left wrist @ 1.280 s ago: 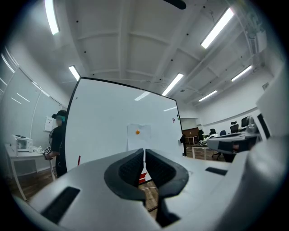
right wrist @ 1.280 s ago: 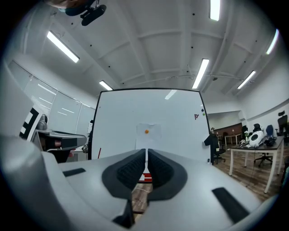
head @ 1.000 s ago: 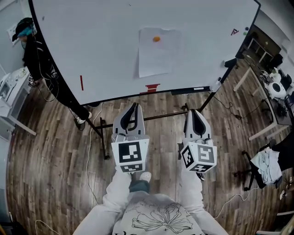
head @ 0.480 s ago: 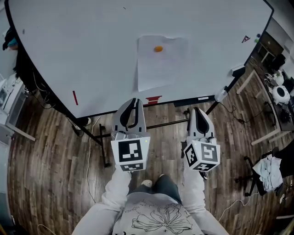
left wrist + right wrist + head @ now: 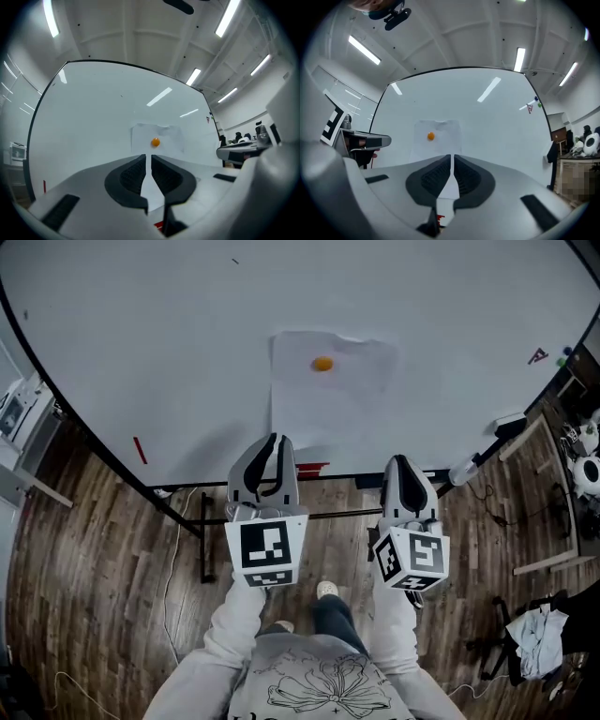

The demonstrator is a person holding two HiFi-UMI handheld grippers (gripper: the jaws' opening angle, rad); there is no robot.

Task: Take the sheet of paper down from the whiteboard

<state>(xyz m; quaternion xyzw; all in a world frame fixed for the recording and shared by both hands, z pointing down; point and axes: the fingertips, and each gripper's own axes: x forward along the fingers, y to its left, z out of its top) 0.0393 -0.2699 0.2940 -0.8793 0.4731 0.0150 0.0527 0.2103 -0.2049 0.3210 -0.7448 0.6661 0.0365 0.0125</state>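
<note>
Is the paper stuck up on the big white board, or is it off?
On. The white sheet of paper hangs flat on the large whiteboard, held near its top by a small round orange magnet.

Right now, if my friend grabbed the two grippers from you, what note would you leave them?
Left gripper: shut, empty, pointing at the whiteboard.
Right gripper: shut, empty, beside it.
Sheet of paper hangs on the whiteboard, held by an orange magnet near its top.
Done: nothing; neither gripper appears to touch the sheet.
Left: close in, open the jaws, free the sheet from the magnet, take it down.
</note>
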